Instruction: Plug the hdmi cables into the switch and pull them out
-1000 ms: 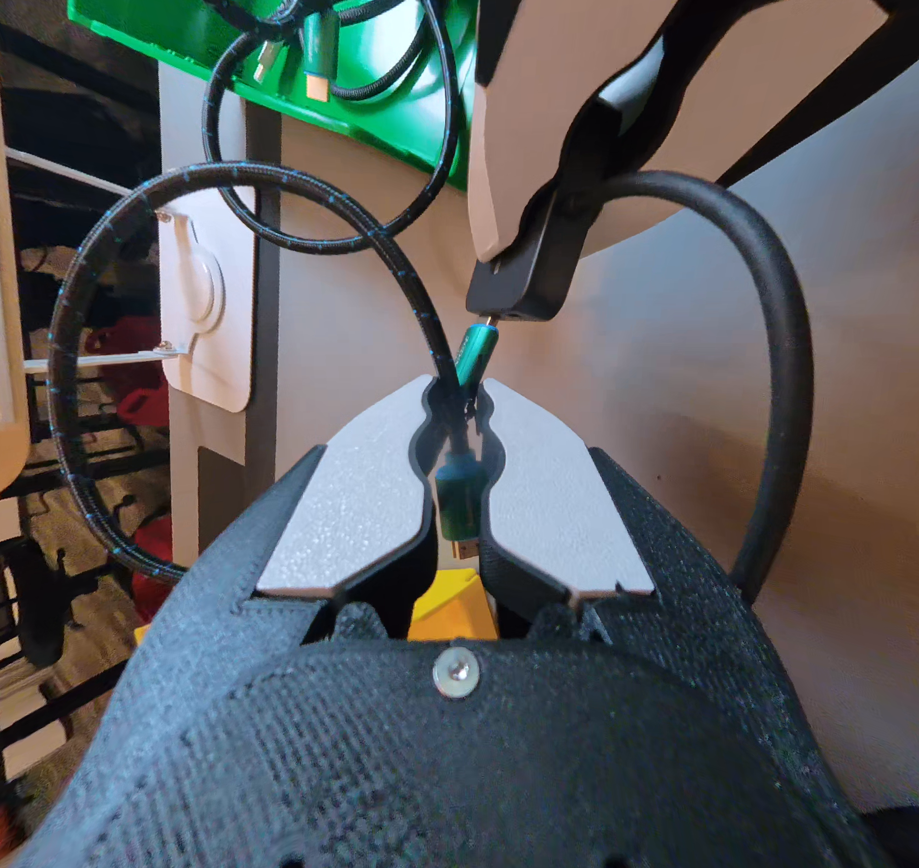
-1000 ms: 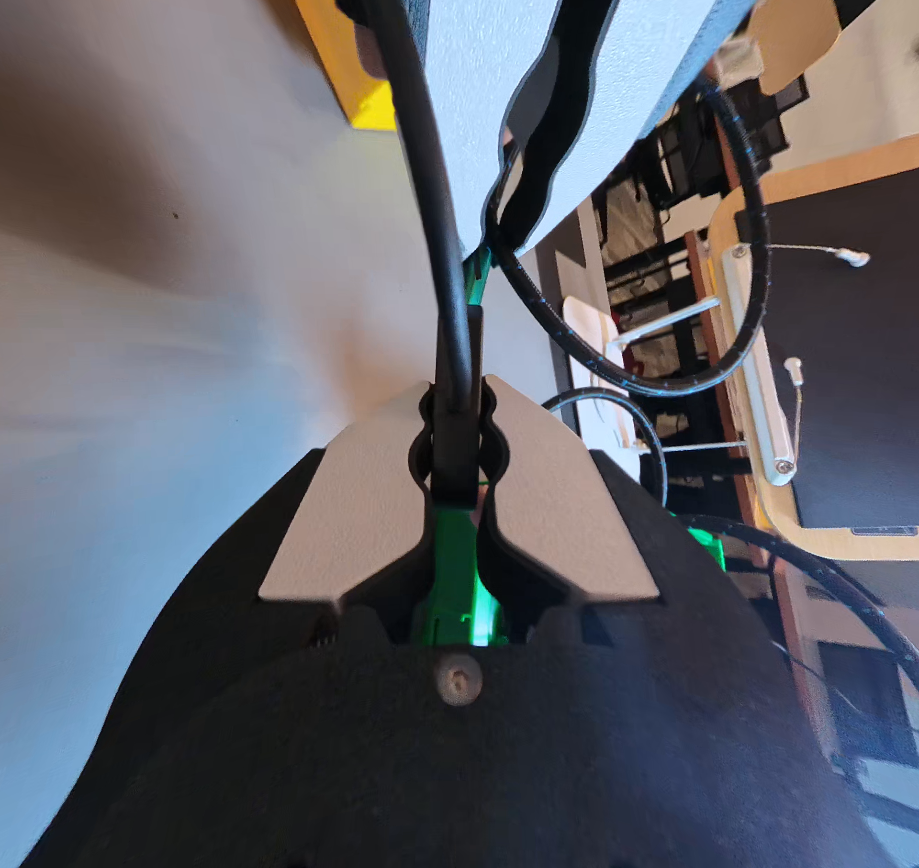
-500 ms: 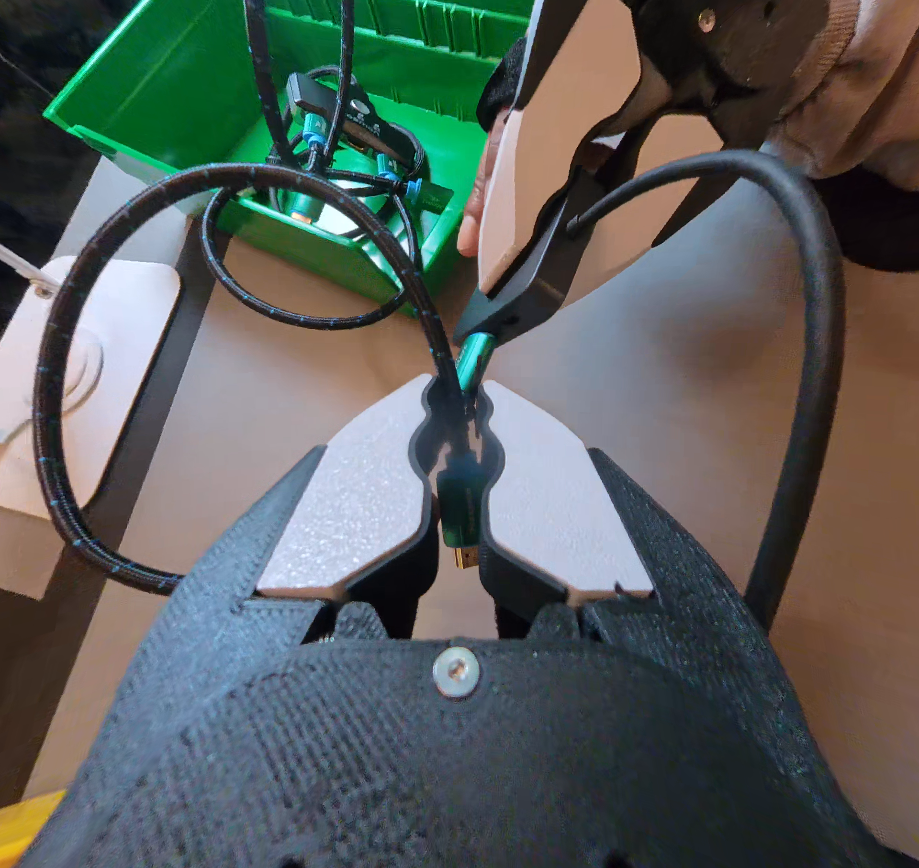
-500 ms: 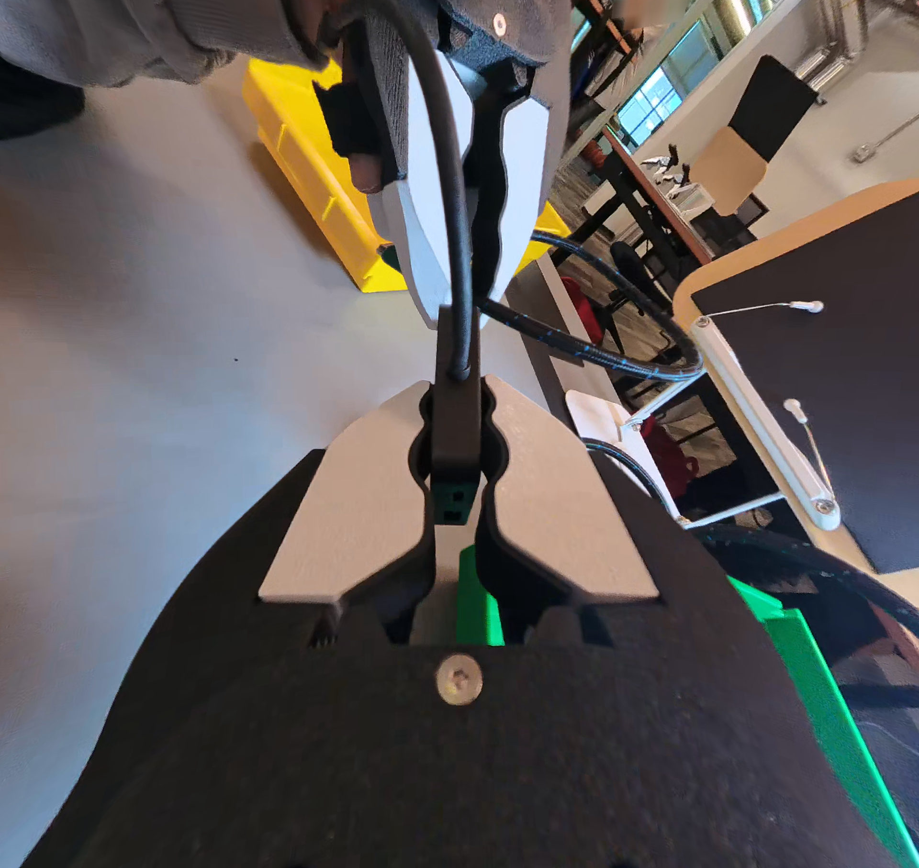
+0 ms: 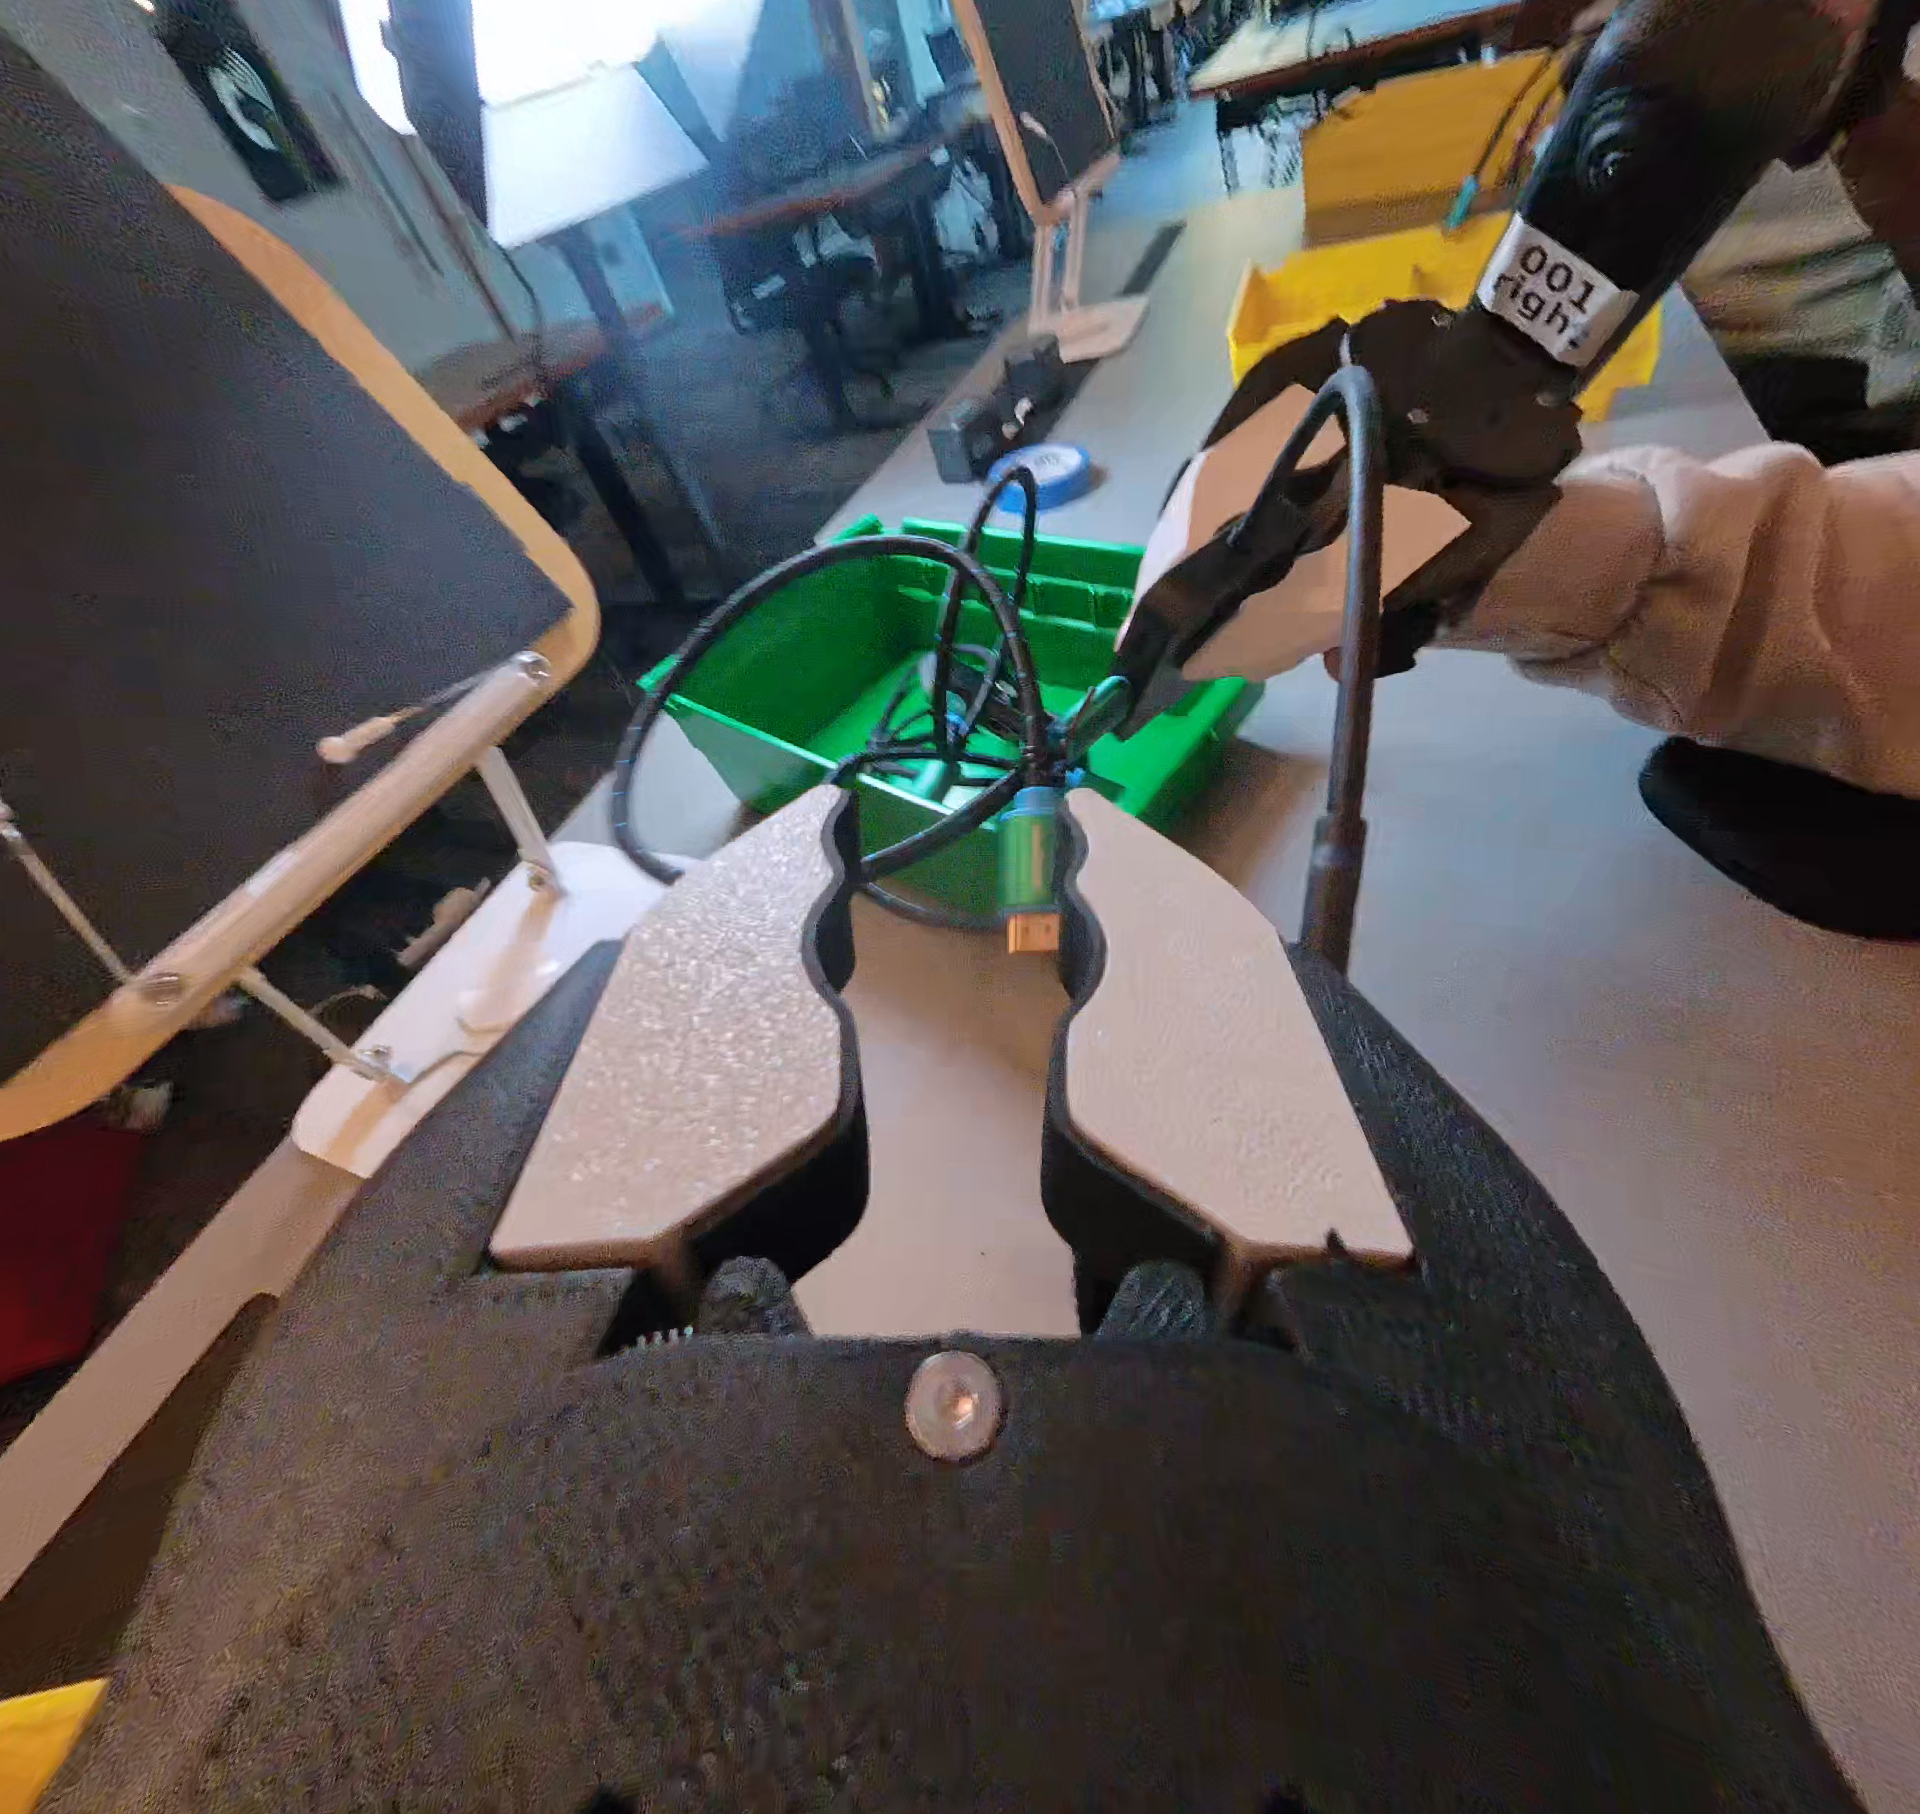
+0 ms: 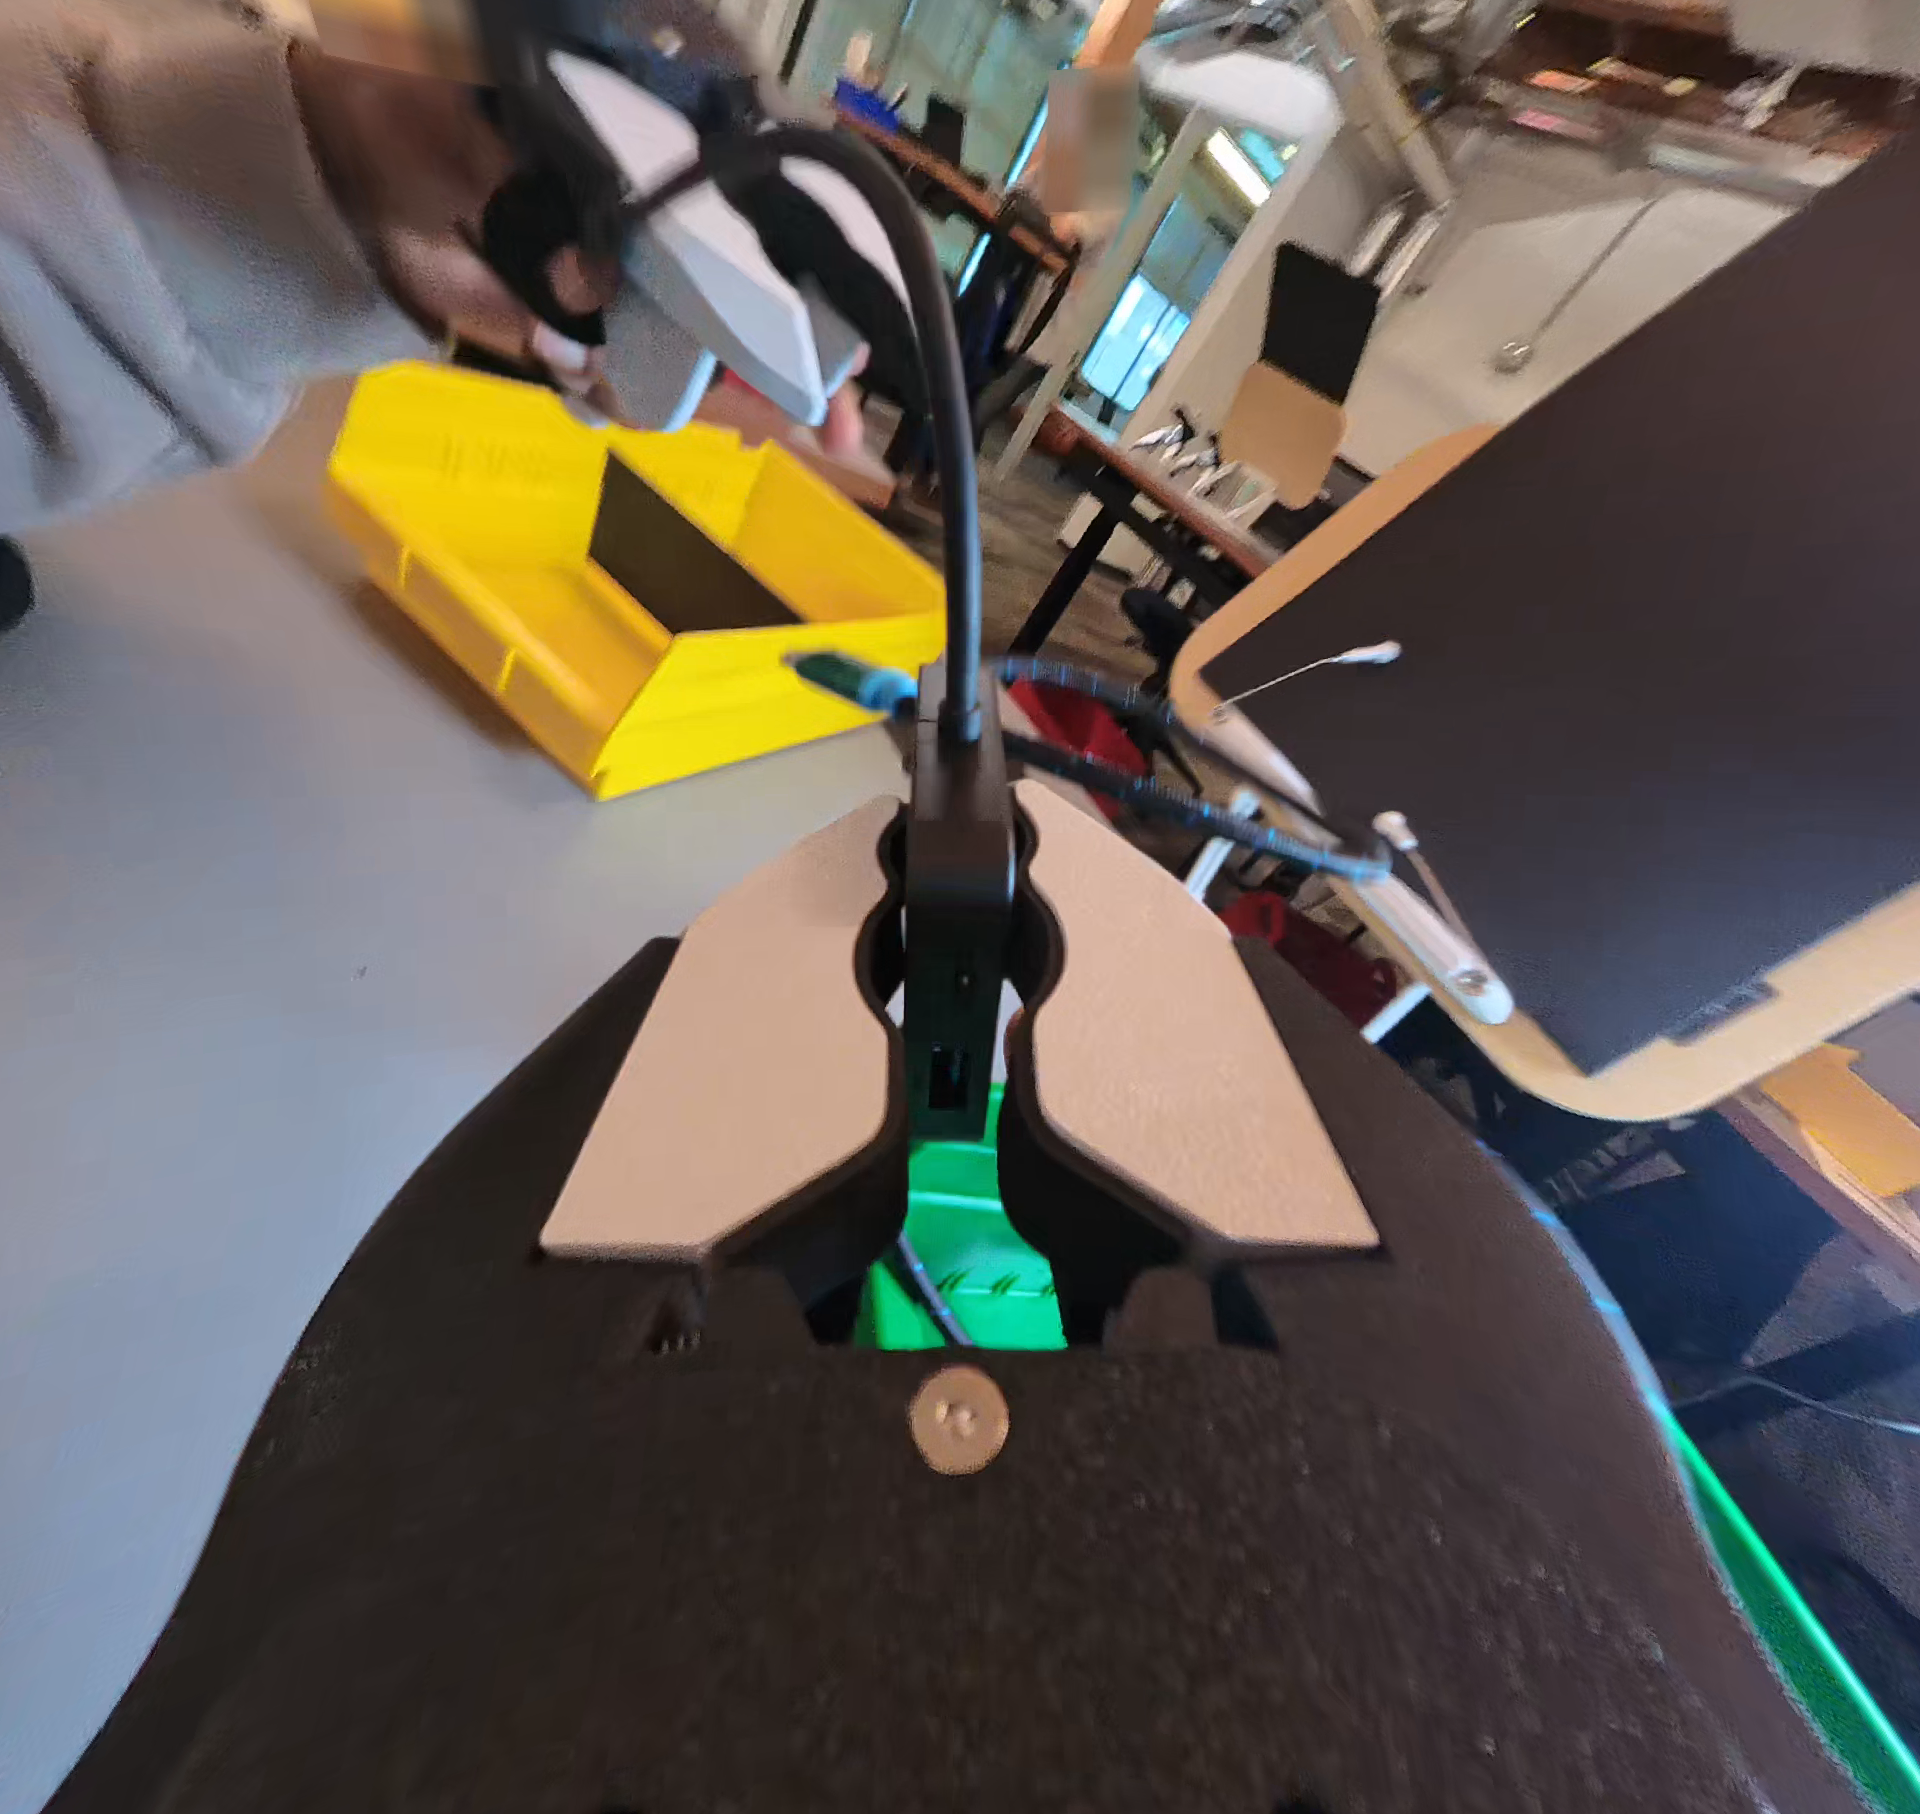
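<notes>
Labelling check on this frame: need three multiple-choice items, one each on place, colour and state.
1. Where does the cable pile lie?
A. a drawer
B. green bin
C. the floor

2. What colour is the plug shell?
A. red
B. green
C. white

3. How is the left hand-held gripper?
A. open
B. shut on a box
C. shut on a pen

Key:
1. B: the cables coil inside the bin.
2. B: the shell is green with a gold tip.
3. A: its jaws stand wide apart, while the right hand-held gripper clamps the switch.
</notes>
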The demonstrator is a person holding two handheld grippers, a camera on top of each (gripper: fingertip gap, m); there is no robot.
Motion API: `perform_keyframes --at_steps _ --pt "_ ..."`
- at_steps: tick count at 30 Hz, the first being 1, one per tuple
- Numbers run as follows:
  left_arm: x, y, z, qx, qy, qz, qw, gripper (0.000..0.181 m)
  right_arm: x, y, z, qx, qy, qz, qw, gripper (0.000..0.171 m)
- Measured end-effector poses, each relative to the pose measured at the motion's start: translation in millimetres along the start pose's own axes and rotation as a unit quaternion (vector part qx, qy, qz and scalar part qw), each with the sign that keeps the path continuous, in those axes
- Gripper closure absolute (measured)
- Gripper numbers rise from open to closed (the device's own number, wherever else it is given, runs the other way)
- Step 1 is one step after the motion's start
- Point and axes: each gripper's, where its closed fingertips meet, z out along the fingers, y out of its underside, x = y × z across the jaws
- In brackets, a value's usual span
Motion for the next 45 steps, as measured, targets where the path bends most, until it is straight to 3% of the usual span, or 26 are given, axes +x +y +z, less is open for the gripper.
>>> perform_keyframes --at_steps 5,10,15,18,21,24,29,38,41,45 --pt "-43 -34 -48 0.110 -0.089 -0.029 0.990 0.145 63 -33 -40 0.022 0.120 -0.001 0.993 0.156" --pt "-74 -35 -80 0.122 -0.173 -0.022 0.977 0.146 118 -30 -74 -0.022 0.231 -0.015 0.972 0.157" --pt "-87 -34 -97 0.115 -0.217 -0.010 0.969 0.148 146 17 -68 -0.090 0.252 -0.039 0.963 0.157" --pt "-91 -28 -101 0.091 -0.236 0.001 0.967 0.147 150 85 -56 -0.195 0.220 0.016 0.956 0.156" --pt "-94 -16 -101 0.057 -0.239 -0.002 0.969 0.146 151 122 -54 -0.220 0.224 0.096 0.944 0.150" --pt "-96 -2 -98 0.018 -0.236 -0.015 0.972 0.145 162 106 -68 -0.202 0.249 0.095 0.942 0.137" --pt "-97 7 -95 -0.007 -0.244 -0.012 0.970 0.142 165 62 -87 -0.156 0.261 0.093 0.948 0.135" --pt "-89 7 -95 -0.028 -0.233 0.006 0.972 0.138 122 -6 -75 -0.165 0.196 -0.006 0.967 0.137" --pt "-87 2 -104 -0.036 -0.244 0.023 0.969 0.141 83 6 -64 -0.233 0.100 -0.035 0.967 0.140" --pt "-75 -10 -116 -0.043 -0.235 0.035 0.970 0.150 32 59 -64 -0.369 -0.036 -0.044 0.928 0.140"
